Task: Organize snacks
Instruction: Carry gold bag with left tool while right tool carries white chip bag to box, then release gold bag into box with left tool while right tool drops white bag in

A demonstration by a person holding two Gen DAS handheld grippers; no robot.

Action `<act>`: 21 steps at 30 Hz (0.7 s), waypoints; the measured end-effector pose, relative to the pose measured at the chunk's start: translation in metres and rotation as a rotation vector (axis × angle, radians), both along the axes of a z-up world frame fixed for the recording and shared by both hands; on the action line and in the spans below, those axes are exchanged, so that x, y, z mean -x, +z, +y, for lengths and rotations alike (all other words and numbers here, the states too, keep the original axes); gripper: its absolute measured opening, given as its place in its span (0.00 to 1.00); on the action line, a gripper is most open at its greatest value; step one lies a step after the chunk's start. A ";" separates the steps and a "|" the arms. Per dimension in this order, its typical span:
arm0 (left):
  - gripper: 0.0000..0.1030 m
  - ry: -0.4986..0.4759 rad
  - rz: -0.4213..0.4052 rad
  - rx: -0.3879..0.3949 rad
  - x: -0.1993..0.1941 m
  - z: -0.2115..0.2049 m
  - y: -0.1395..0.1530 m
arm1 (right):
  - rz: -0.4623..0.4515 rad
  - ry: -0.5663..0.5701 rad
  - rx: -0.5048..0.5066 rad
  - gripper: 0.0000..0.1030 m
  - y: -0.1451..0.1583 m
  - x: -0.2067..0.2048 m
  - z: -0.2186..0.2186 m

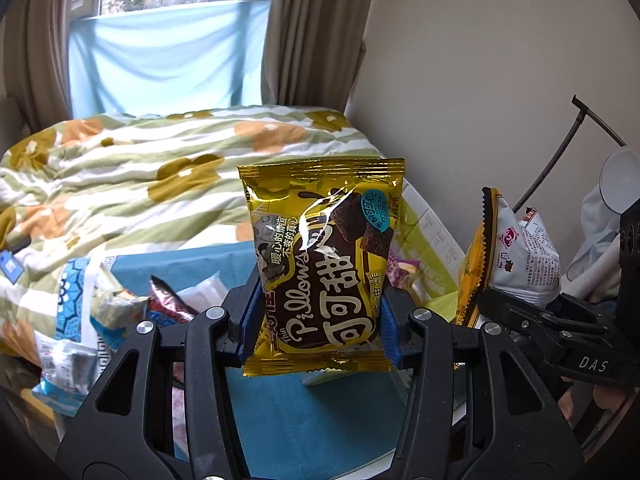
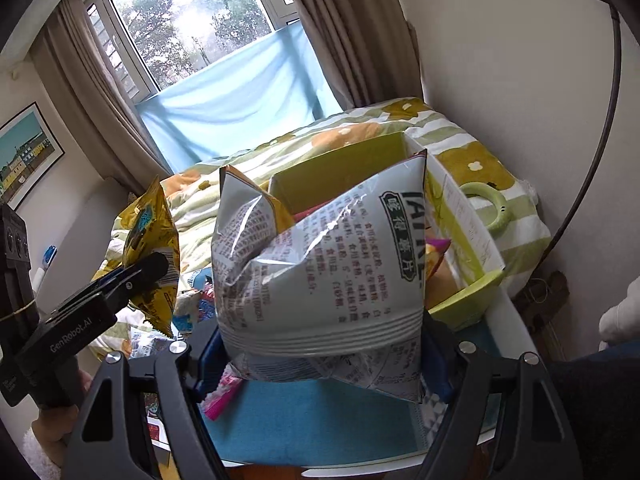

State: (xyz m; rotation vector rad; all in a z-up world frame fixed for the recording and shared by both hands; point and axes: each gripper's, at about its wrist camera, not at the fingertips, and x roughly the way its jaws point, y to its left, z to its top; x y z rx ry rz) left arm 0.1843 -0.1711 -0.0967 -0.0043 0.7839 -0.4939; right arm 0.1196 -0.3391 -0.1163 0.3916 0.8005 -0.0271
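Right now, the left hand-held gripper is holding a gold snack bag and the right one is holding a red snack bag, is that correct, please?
Not quite: the right hand-held gripper is holding a white snack bag with dark print, not a red one, as the right wrist view shows. The left hand-held gripper does hold the gold snack bag.

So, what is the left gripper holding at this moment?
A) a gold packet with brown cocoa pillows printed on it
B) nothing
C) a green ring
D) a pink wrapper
A: in the left wrist view the left gripper is shut on the gold snack packet, its blue pads pressing both sides.
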 end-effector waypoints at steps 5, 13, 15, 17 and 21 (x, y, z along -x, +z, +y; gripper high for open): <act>0.44 0.022 0.041 -0.017 -0.013 -0.056 -0.014 | 0.010 0.039 -0.011 0.73 -0.003 -0.018 -0.050; 0.57 0.051 0.081 -0.046 -0.027 -0.104 -0.036 | 0.033 0.093 -0.033 0.73 -0.011 -0.035 -0.099; 0.96 0.071 0.064 -0.073 -0.029 -0.108 -0.039 | 0.037 0.097 -0.045 0.73 -0.012 -0.039 -0.107; 0.99 0.075 0.042 -0.056 -0.025 -0.105 -0.035 | 0.041 0.098 -0.058 0.73 -0.013 -0.040 -0.112; 0.99 0.104 0.043 -0.073 -0.019 -0.091 -0.035 | 0.048 0.097 -0.082 0.73 -0.018 -0.045 -0.121</act>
